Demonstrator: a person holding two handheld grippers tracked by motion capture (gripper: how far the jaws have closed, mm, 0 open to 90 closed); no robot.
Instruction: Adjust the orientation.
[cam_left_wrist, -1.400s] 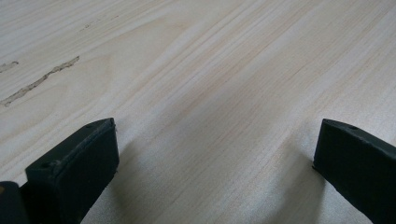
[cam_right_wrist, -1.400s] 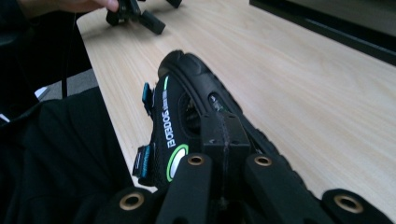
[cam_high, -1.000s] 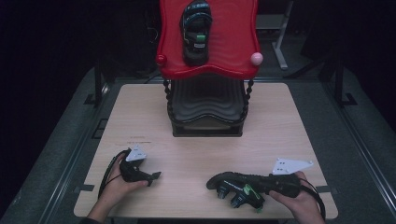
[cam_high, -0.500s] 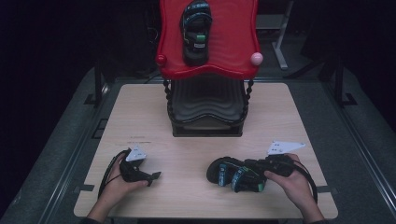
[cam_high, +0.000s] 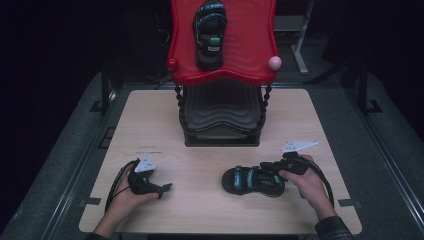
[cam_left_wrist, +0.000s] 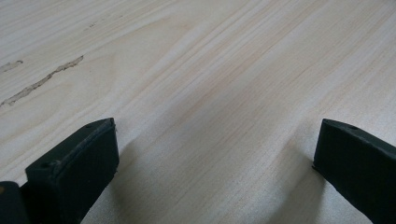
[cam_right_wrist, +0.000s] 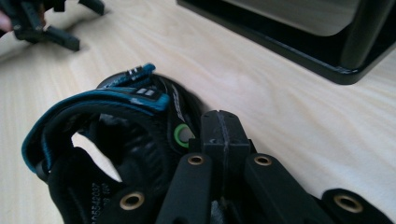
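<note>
We see the black sandal with blue straps (cam_high: 252, 180) lying on the pale wooden table (cam_high: 210, 150), in front of the black ribbed stand (cam_high: 220, 117) and a little to its right. The right gripper (cam_high: 272, 172) has its jaws pressed together on the sandal's near end; in the right gripper view they meet beside a green ring (cam_right_wrist: 182, 134). The left gripper (cam_high: 162, 188) rests on the table, well left of the sandal and in front of the stand, jaws spread over bare wood. A second sandal (cam_high: 210, 30) lies on the stand's red wavy top shelf (cam_high: 250, 45).
</note>
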